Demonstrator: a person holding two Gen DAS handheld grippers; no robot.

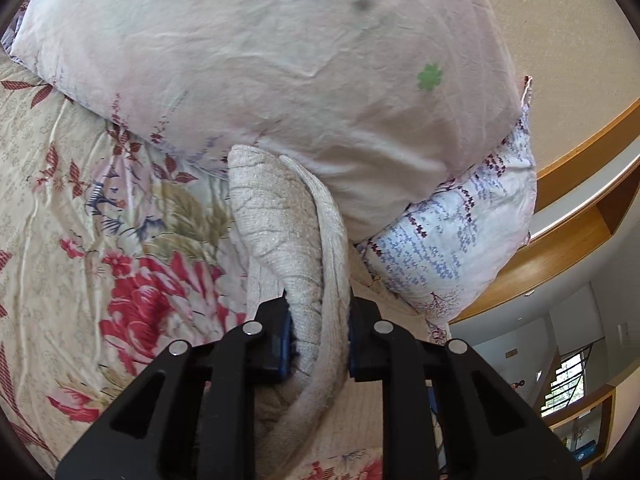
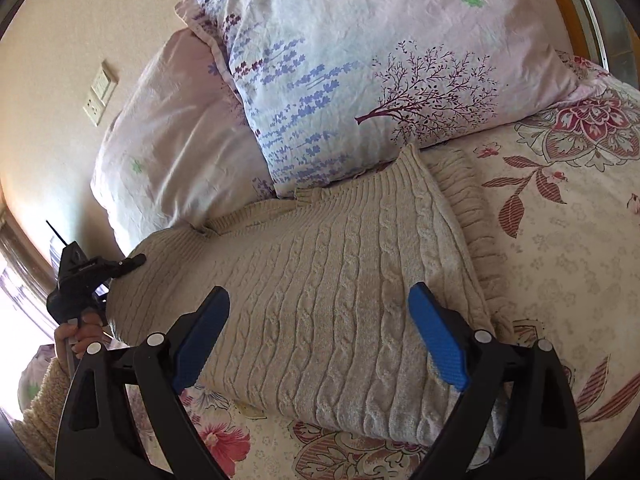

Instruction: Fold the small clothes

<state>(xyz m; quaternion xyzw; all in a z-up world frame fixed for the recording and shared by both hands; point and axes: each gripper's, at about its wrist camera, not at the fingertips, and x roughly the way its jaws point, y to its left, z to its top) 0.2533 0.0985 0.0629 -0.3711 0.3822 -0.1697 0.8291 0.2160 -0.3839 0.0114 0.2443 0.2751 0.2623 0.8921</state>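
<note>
A cream cable-knit sweater [image 2: 328,280] lies partly folded on the floral bedsheet [image 2: 560,240], its top edge against the pillows. My left gripper [image 1: 318,344] is shut on a bunched fold of the sweater [image 1: 280,232] and holds it up off the bed. In the right wrist view the left gripper [image 2: 136,259] shows at the sweater's left edge, held by a hand. My right gripper [image 2: 318,332] is open and empty, its blue pads [image 2: 438,336] hovering just above the sweater's near part.
Two pillows lie at the head of the bed: a pale pink one [image 2: 172,140] and a lavender-print one [image 2: 360,60]. A wall with a switch plate [image 2: 100,92] is behind. A wooden headboard rail [image 1: 580,200] runs at the right in the left wrist view.
</note>
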